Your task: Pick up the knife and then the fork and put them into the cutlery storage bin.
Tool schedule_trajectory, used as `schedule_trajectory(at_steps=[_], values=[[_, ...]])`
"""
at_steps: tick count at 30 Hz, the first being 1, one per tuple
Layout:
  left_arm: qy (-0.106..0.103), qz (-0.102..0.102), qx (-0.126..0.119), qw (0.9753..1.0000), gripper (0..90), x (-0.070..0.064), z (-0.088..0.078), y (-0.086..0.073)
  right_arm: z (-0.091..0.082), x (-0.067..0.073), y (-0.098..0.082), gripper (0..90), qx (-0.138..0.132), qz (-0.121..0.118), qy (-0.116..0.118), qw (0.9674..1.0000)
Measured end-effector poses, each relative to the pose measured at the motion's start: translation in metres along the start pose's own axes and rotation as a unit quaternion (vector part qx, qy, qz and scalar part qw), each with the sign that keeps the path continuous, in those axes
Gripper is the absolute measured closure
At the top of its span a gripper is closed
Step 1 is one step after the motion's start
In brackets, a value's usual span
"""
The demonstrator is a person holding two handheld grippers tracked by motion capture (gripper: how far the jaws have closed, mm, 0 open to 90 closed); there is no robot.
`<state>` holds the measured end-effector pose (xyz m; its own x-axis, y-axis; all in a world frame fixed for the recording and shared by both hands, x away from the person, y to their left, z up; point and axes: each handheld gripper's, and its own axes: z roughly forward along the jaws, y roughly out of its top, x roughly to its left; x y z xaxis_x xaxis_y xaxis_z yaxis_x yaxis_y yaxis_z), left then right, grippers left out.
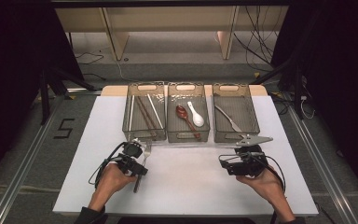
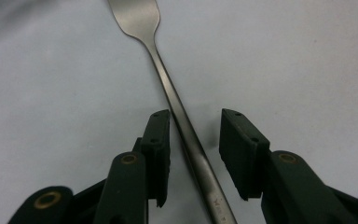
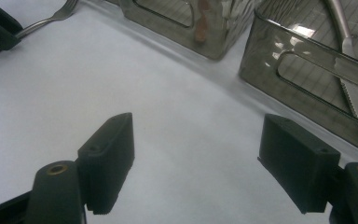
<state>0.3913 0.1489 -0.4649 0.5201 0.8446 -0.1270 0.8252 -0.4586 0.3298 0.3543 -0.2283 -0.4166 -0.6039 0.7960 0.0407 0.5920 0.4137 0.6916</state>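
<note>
White table covering (image 1: 186, 182) carries three clear bins at its far edge: chopsticks in the left bin (image 1: 144, 112), spoons in the middle bin (image 1: 188, 112), a knife (image 1: 228, 118) in the right bin (image 1: 235, 112). One fork (image 2: 177, 109) lies loose in front of them, unsorted. Left gripper (image 2: 193, 140) straddles its handle, jaws part-closed, not yet pinching. Right gripper (image 3: 196, 163) hangs open and empty. Floor tape reads "5" (image 1: 64, 128); the fork's stamp is unreadable.

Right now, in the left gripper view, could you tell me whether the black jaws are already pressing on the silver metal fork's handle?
No, the silver metal fork's handle lies between the left gripper, with a gap on one side.
</note>
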Motion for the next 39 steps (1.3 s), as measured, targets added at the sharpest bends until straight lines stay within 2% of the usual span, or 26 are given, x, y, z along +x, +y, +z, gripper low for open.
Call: schedule_trajectory(at_steps=[6,10,16,22,26,27,29,32,36,39], values=[[0.023,0.021,-0.002,0.9995,70.6,-0.003,0.001,-0.001,0.000,0.000,0.000,27.1,-0.001,0.000,0.000,1.0000],[0.029,0.033,-0.001,0.9990,70.9,-0.006,0.001,-0.001,0.000,0.000,0.000,27.1,0.000,-0.001,0.000,1.0000],[0.024,0.042,-0.010,0.9988,76.3,-0.007,0.001,-0.002,0.000,0.000,0.000,27.2,-0.001,-0.003,0.001,1.0000],[0.007,0.054,-0.007,0.9985,81.7,-0.008,0.001,-0.003,0.000,0.001,0.000,27.4,-0.001,-0.004,0.003,1.0000],[0.006,0.052,-0.004,0.9986,81.6,-0.008,0.001,-0.002,0.000,0.001,0.000,27.4,-0.002,-0.006,0.004,1.0000],[0.005,0.047,-0.004,0.9989,80.7,-0.009,0.001,-0.002,-0.001,0.001,0.000,27.6,-0.002,-0.004,0.005,1.0000],[0.001,0.050,-0.004,0.9987,77.2,-0.009,0.002,-0.001,-0.001,0.001,0.000,27.6,-0.001,-0.004,0.004,1.0000],[0.011,0.053,-0.006,0.9985,76.5,-0.012,0.002,-0.001,0.000,0.001,0.001,27.6,-0.001,-0.005,0.004,1.0000],[0.026,0.060,-0.017,0.9977,81.4,-0.015,0.003,-0.002,0.000,0.002,0.001,27.6,-0.001,-0.006,0.004,1.0000],[0.022,0.065,-0.023,0.9974,82.5,-0.014,0.003,-0.003,-0.001,0.002,0.001,27.7,-0.002,-0.006,0.004,1.0000]])
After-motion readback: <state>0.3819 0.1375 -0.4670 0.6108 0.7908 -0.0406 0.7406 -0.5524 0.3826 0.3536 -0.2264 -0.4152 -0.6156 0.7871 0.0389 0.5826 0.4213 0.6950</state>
